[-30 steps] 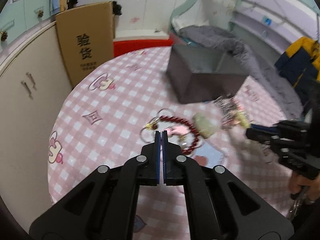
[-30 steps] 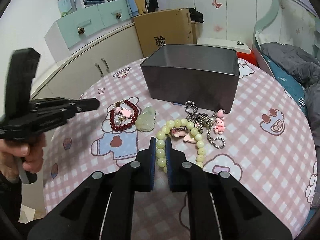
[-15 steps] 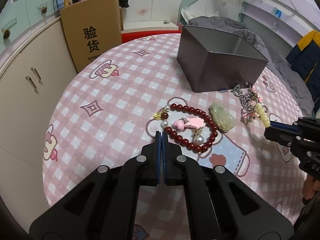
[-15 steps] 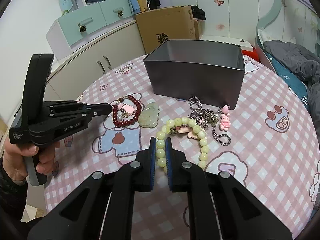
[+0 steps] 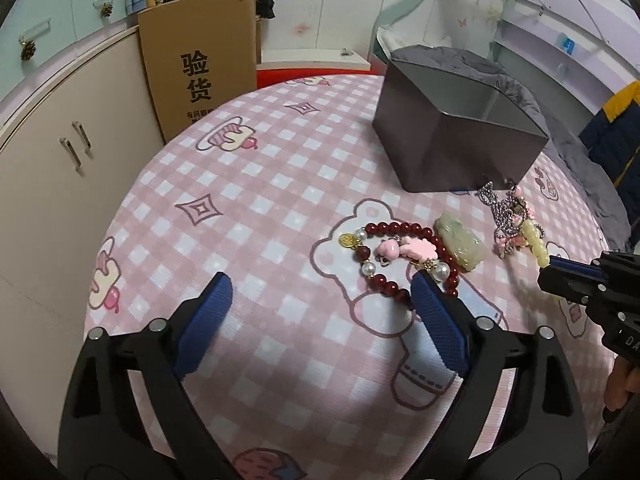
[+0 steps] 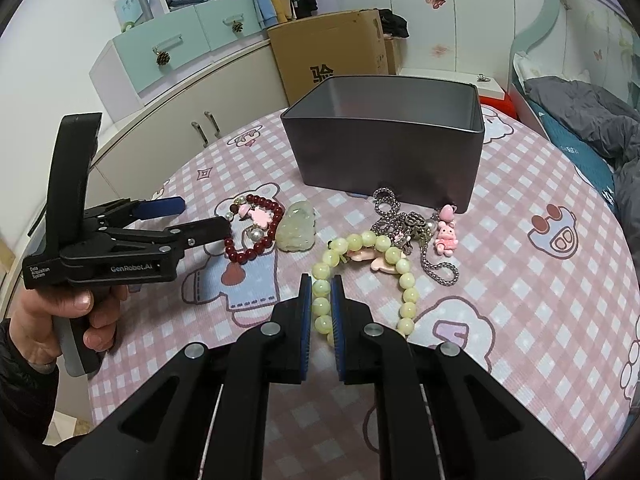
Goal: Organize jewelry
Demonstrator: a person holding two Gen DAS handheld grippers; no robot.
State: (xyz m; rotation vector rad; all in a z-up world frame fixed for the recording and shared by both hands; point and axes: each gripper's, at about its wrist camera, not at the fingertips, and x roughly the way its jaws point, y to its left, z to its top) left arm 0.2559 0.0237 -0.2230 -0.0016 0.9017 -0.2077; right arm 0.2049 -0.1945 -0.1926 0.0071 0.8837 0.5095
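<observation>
A dark red bead bracelet (image 5: 404, 258) with pink charms lies on the pink checked tablecloth; it also shows in the right wrist view (image 6: 256, 228). My left gripper (image 5: 320, 292) is open just before it, its right finger by the beads. A pale green bead bracelet (image 6: 372, 276) lies beside a jade pendant (image 6: 298, 228) and a silver chain (image 6: 404, 228) with a pink bunny charm. My right gripper (image 6: 321, 288) has its jaws nearly shut around the green beads on the table. An open grey metal box (image 6: 384, 148) stands behind the jewelry.
A cardboard box (image 5: 200, 76) leans against beige cabinets (image 5: 60, 152) beyond the round table's (image 5: 240, 208) left edge. A bed with grey bedding (image 6: 592, 120) is at the right. Mint drawers (image 6: 180, 40) stand at the back.
My left gripper has opened wide and moved closer to the red bracelet. My right gripper has moved forward so its jaws straddle the green beads.
</observation>
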